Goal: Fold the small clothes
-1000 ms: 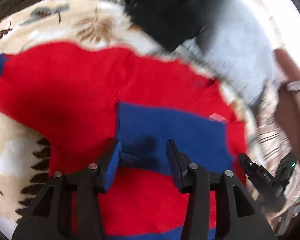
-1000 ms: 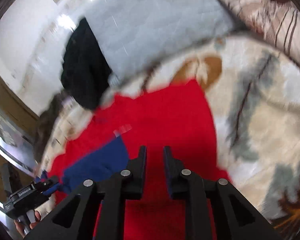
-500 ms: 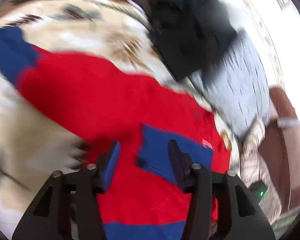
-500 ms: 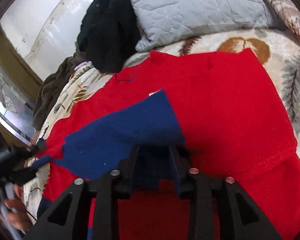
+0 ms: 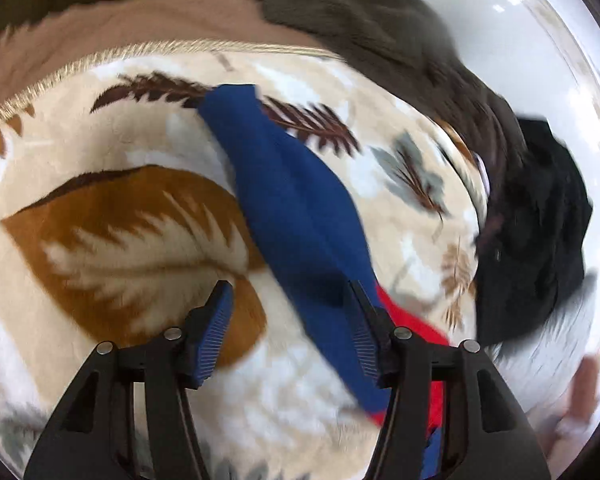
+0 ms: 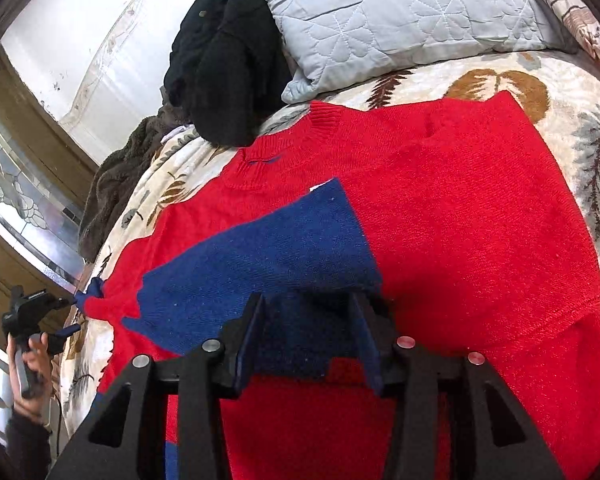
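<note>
- a red knitted sweater with blue sleeves [image 6: 460, 240] lies flat, chest up, on a cream plush blanket printed with brown and grey leaves [image 5: 112, 240], its ribbed collar toward the pale grey quilted pillow [image 6: 400, 12].
- one blue sleeve [image 6: 268, 252] is already folded across the red chest; the other blue sleeve [image 5: 296, 216] stretches out over the blanket, unfolded.
- the left gripper [image 5: 290, 328] hangs above that outstretched sleeve, jaws opening and gripping nothing; the sleeve's long axis runs diagonally away from it, from the red shoulder seam [image 5: 410, 320] at its right finger up to the cuff at the far left.
- the left hand is plainly the nearer one to this sleeve, so the next fold looks like its job: pinch near the cuff and carry it across the body.
- the right gripper [image 6: 308, 336] sits over the folded sleeve's cuff end, jaws opening, the blue knit lying between the fingers but no longer pinched.
- the knit is soft, fuzzy and limp, likely to sag and drag when lifted; the blanket pile is deep and may cling.
- a black crumpled garment [image 6: 224, 64] and a dark brown fleece [image 6: 116, 184] lie heaped beyond the collar, clear of the work.
</note>
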### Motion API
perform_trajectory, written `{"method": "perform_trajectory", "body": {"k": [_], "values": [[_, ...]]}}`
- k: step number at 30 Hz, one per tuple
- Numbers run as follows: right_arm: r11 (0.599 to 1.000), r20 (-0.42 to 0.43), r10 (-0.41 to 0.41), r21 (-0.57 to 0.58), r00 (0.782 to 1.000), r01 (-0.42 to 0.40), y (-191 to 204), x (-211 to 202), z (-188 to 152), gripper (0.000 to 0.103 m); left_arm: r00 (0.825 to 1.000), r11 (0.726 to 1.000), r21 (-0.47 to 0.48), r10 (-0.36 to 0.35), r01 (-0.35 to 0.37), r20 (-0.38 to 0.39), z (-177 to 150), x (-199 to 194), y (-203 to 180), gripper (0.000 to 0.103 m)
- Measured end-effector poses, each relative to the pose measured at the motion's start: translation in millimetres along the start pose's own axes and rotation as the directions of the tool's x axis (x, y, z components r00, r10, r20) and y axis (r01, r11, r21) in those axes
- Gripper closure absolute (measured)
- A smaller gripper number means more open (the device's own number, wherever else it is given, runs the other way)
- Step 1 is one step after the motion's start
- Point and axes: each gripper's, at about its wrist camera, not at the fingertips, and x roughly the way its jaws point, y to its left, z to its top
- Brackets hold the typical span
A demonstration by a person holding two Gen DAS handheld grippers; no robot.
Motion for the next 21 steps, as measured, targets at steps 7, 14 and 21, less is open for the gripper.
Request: {"method": "perform_trajectory", "body": {"k": [7,14,21], "values": [[1.0,0.001,0.014,-0.002,1.0,-0.014,1,1,0,0.05,0.998,0.994,-0.097,-0.055,0.055,0.001,16,22,4,0.042],[1.0,0.0,0.016,-0.016,1.0,-0.016,4,2,1,0.045,0.994,0.991,-0.083,-0.109,0.109,-0.002,13,15,3,0.099],[1.0,-0.005,-0.016,-0.019,1.0,0.016,10,-5,3,0.038,0.986,0.984,-0.059,-0.168,0.168,0.015,2,-16,-10,0.099]]}}
